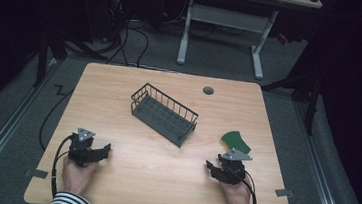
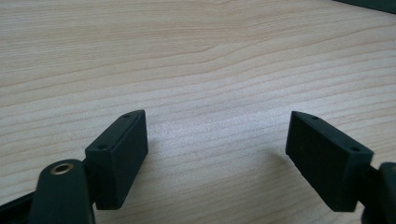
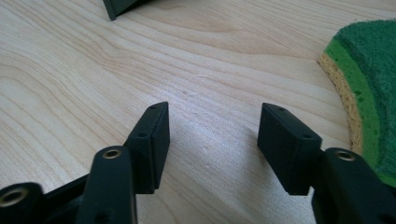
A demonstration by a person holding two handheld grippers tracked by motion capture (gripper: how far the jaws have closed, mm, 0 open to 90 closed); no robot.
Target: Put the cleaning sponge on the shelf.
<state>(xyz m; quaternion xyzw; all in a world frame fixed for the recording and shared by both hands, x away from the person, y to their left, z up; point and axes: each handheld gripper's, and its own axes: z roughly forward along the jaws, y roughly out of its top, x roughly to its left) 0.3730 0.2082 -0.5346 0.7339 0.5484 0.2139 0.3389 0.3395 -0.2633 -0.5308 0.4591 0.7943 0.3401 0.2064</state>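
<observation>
Sponge (image 3: 369,88) lies flat on worktop (image 1: 152,169), just beside right tool (image 3: 212,140), basket (image 1: 164,114) well apart. Both tools, left tool (image 2: 217,149) too, apart, empty. Sponge likely light, soft, squashy; pinch across near edge.

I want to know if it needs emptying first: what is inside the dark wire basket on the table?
Nothing visible: through the dark wire basket, only its own slatted floor shows in the high view. The strip just behind its near wall is partly screened by the wires.
</observation>
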